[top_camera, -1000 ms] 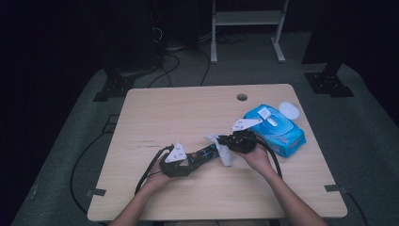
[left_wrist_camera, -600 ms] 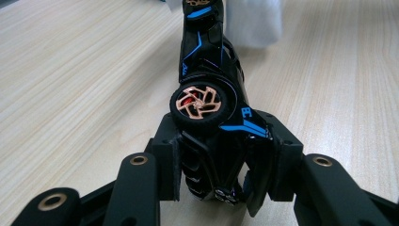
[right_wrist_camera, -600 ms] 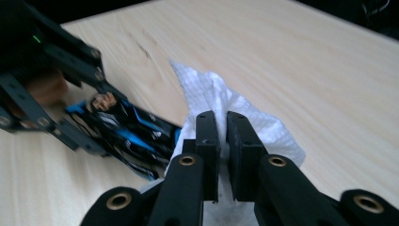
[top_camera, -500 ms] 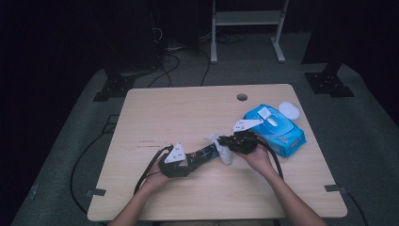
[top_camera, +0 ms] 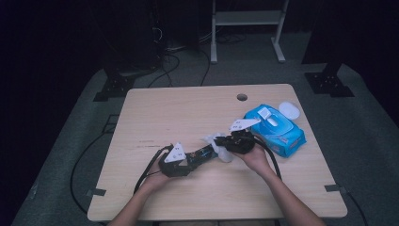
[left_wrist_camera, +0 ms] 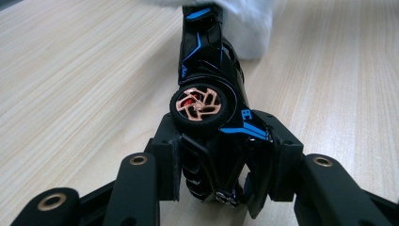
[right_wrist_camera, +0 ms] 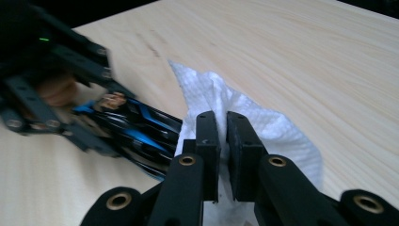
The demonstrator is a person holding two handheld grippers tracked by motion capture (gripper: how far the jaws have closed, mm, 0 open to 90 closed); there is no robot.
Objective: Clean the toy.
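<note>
Left claw [left_wrist_camera: 221, 188]: I'm clamping the toy car [left_wrist_camera: 211, 117] by its rear
Right claw [right_wrist_camera: 223, 155]: I'm pinching the wipe [right_wrist_camera: 263, 127]
Risk: a hard rub twists the car loose
Risk: the thin wipe slips out

The room is dim around a tabletop [top_camera: 188, 113] lit softly from above, with faint shadows and no glare. The high view is soft and grainy. In the left gripper view the wheel [left_wrist_camera: 197, 104] is sharp; the far wood blurs. In the right gripper view the toy car [right_wrist_camera: 131, 129] is blurred.
</note>
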